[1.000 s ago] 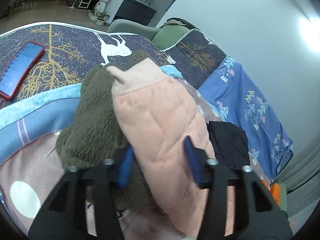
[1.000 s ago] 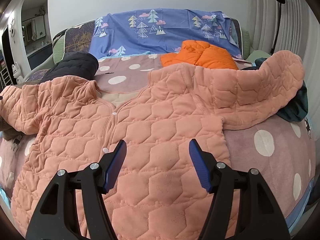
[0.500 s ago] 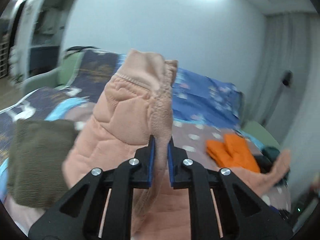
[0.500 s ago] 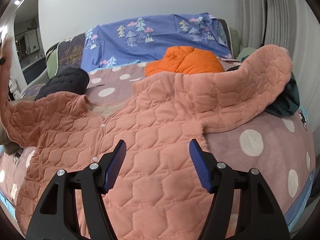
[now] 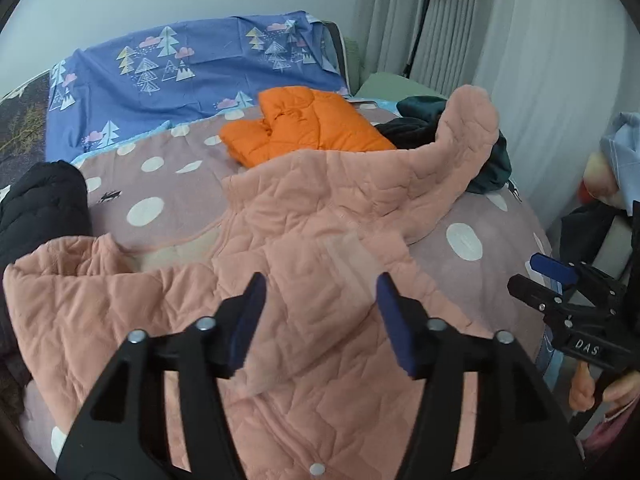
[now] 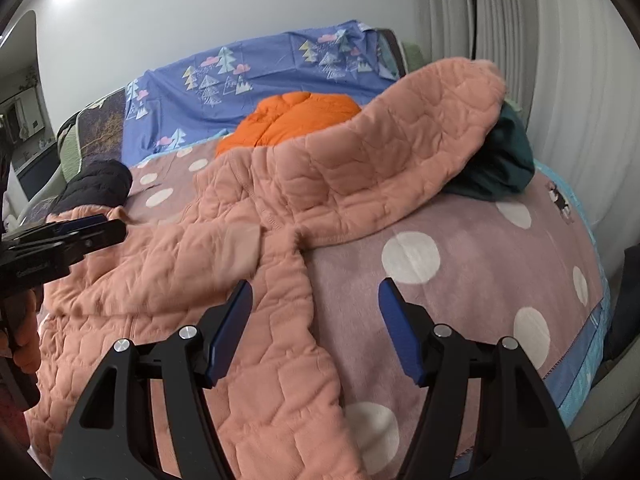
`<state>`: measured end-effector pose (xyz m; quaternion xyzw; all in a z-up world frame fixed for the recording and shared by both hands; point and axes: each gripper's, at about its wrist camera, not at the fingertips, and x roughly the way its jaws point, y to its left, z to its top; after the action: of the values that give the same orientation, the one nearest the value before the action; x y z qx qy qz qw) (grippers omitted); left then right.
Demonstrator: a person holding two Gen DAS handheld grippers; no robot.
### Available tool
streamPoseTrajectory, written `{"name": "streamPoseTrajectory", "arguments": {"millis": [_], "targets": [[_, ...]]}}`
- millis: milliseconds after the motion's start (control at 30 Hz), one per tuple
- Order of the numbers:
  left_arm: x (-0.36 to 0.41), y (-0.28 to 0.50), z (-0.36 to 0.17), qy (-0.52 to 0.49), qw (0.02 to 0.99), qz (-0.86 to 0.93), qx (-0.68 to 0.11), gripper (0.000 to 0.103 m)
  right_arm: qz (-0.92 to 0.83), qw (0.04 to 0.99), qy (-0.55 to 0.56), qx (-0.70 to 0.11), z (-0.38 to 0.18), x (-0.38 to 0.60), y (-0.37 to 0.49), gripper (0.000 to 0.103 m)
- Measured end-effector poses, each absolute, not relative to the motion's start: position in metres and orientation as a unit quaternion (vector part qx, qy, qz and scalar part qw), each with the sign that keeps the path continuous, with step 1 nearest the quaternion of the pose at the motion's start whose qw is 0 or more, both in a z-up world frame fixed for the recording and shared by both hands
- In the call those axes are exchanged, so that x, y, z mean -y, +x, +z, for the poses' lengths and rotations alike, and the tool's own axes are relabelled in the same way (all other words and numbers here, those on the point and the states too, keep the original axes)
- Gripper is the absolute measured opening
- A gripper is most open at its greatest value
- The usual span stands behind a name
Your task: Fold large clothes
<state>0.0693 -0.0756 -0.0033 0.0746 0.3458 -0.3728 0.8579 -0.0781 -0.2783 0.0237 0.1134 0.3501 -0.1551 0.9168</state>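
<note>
**A:** Where did the pink jacket (image 5: 328,240) lie against the jaws?

**B:** It was spread front-up on the dotted blanket (image 6: 472,264). The left gripper (image 5: 318,320) hung over its chest, and its jaws had just been opening; the pads pressed on nothing. One sleeve (image 5: 312,312) lay folded across the body right under that gap, below the pads rather than pinched by them, and blurred at its cuff.

**A:** And the right gripper (image 6: 316,328)?

**B:** Its jaws stood apart and empty. It sat over the jacket's side hem, so one blue pad was above pink quilting and the other above bare blanket. The jacket's edge ran between them, underneath.

**A:** The other sleeve (image 6: 400,140)?

**B:** Stretched out toward the far corner, with its cuff resting on a dark green garment (image 6: 504,168).

**A:** Count it up for me.

**B:** One pink jacket with two sleeves, one folded in and one out. Two grippers, each with two blue pads. In the left view the right gripper showed at the edge with a hand (image 5: 616,392) on its grip. Apart from the pink one I counted three garments: an orange puffer (image 5: 304,128) behind the collar, a black puffer (image 5: 40,200) near the folded shoulder, and the green one. One blue sheet (image 5: 192,64) with tree prints lay at the head. One snap (image 5: 317,469) showed low on the jacket front.
</note>
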Motion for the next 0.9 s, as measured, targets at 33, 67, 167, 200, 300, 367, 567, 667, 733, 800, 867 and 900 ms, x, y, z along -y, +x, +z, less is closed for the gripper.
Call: {"name": "streamPoseTrajectory", "arguments": {"millis": [33, 67, 167, 200, 300, 367, 567, 667, 733, 800, 867, 900], "targets": [[0.062, 0.068, 0.0, 0.069, 0.864, -0.362, -0.344, 0.064, -0.14, 0.917, 0.117, -0.356, 0.022, 0.279, -0.077, 0.067], [0.061, 0.069, 0.005, 0.067, 0.869, -0.352, -0.341, 0.066, -0.123, 0.916, 0.122, -0.361, 0.021, 0.279, -0.074, 0.067], [0.024, 0.065, 0.011, 0.074, 0.892, -0.302, -0.327, 0.069, -0.072, 0.913, 0.134, -0.377, 0.015, 0.275, -0.057, 0.073], [0.011, 0.067, 0.007, 0.074, 0.897, -0.286, -0.327, 0.069, -0.053, 0.911, 0.139, -0.384, 0.013, 0.274, -0.048, 0.077], [-0.028, 0.08, -0.004, 0.055, 0.907, -0.234, -0.346, 0.069, -0.007, 0.899, 0.152, -0.411, 0.004, 0.271, -0.016, 0.077], [-0.058, 0.089, -0.012, 0.037, 0.912, -0.194, -0.359, 0.066, 0.004, 0.884, 0.169, -0.435, -0.006, 0.272, 0.012, 0.077], [-0.133, 0.126, -0.032, -0.031, 0.915, -0.115, -0.387, 0.055, 0.007, 0.854, 0.172, -0.491, -0.032, 0.263, 0.076, 0.077], [-0.144, 0.145, -0.039, -0.041, 0.911, -0.113, -0.395, 0.076, 0.001, 0.847, 0.163, -0.506, -0.046, 0.257, 0.1, 0.077], [-0.144, 0.162, -0.047, -0.049, 0.905, -0.118, -0.406, 0.081, -0.007, 0.845, 0.162, -0.51, -0.052, 0.253, 0.109, 0.07], [-0.14, 0.183, -0.058, -0.057, 0.895, -0.126, -0.424, 0.081, -0.013, 0.85, 0.15, -0.504, -0.05, 0.248, 0.114, 0.035], [-0.131, 0.195, -0.066, -0.056, 0.893, -0.126, -0.428, 0.071, -0.008, 0.855, 0.136, -0.5, -0.044, 0.242, 0.119, 0.008], [-0.128, 0.198, -0.067, -0.055, 0.893, -0.132, -0.427, 0.039, -0.011, 0.861, 0.135, -0.491, -0.037, 0.24, 0.119, 0.008]]}}
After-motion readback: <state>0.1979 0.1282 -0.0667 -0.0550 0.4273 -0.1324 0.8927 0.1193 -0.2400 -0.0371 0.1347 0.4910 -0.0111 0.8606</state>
